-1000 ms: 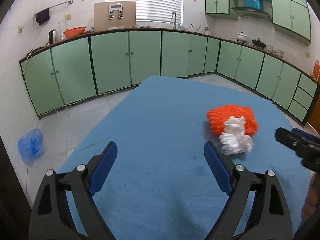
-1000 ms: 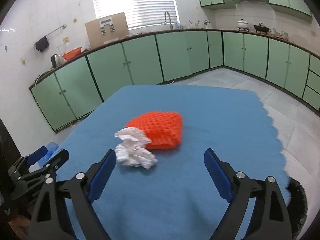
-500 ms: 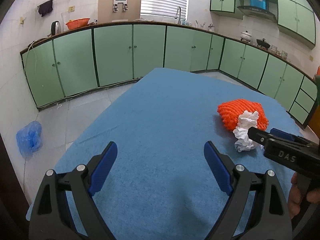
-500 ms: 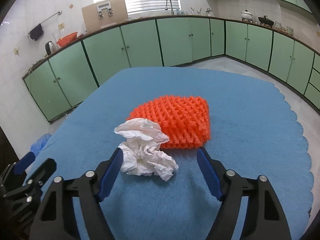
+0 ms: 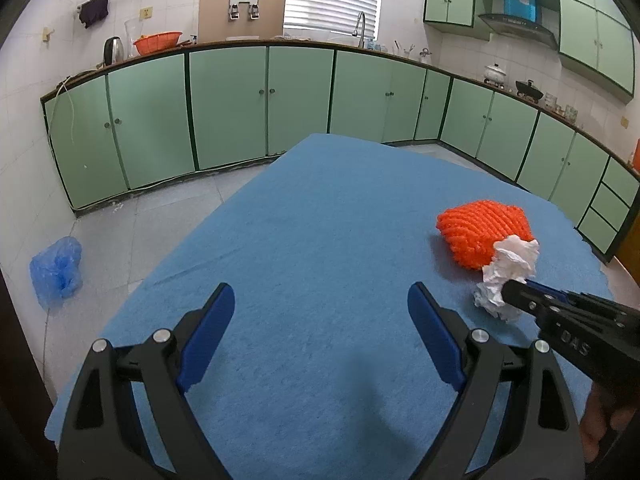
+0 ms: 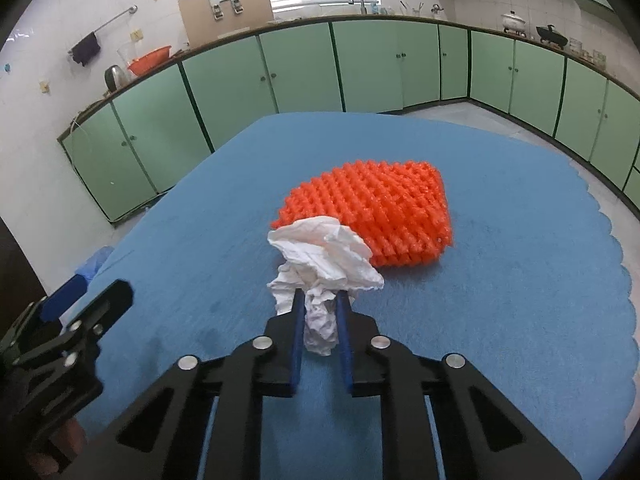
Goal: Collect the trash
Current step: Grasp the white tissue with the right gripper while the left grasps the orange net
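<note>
A crumpled white tissue (image 6: 324,256) lies on the blue table cloth (image 6: 500,280), touching the near edge of an orange foam net (image 6: 376,208). My right gripper (image 6: 318,300) is closing, its blue pads pressed on the lower part of the tissue. In the left wrist view the same tissue (image 5: 508,272) sits at the tip of the right gripper (image 5: 516,294), in front of the orange net (image 5: 480,232). My left gripper (image 5: 320,312) hovers open over bare cloth, well left of the tissue, with nothing between its fingers.
Green kitchen cabinets (image 5: 228,108) run around the room behind the table. A blue plastic bag (image 5: 56,272) lies on the tiled floor at the left. The cloth's scalloped edge (image 6: 616,280) runs down the right side.
My right gripper came forward and down to the tissue and its jaws closed from wide open onto it. The left gripper stayed open and hardly moved.
</note>
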The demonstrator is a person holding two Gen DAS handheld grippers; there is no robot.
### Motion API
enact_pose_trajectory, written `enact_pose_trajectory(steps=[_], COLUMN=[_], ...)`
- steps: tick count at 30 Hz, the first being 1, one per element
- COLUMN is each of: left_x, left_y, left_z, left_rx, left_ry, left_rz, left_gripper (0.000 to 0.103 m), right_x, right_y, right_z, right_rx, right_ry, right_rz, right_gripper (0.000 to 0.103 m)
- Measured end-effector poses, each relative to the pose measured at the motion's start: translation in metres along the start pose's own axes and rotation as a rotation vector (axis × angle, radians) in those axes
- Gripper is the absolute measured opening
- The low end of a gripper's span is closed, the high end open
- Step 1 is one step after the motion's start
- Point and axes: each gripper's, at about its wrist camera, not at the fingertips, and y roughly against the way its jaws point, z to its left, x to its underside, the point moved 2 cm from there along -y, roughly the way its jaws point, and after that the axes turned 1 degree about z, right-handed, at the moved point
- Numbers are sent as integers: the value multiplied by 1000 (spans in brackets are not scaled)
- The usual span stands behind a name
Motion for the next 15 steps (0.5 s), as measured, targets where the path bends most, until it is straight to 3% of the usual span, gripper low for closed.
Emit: enact_pose_trajectory(steps=[6, 15], left_x=[-7, -18], left_y=[-4, -32], left_z=[-19, -77], left_rx=[32, 122], left_ry=[-15, -63], left_rz=[-5, 11], left_gripper=[86, 86], right_x=[-1, -5], right_y=[38, 67], right_z=[-12, -74], right_rx=[-22, 130], right_ry=[2, -44], right_rz=[-58, -107], right_gripper=[14, 14])
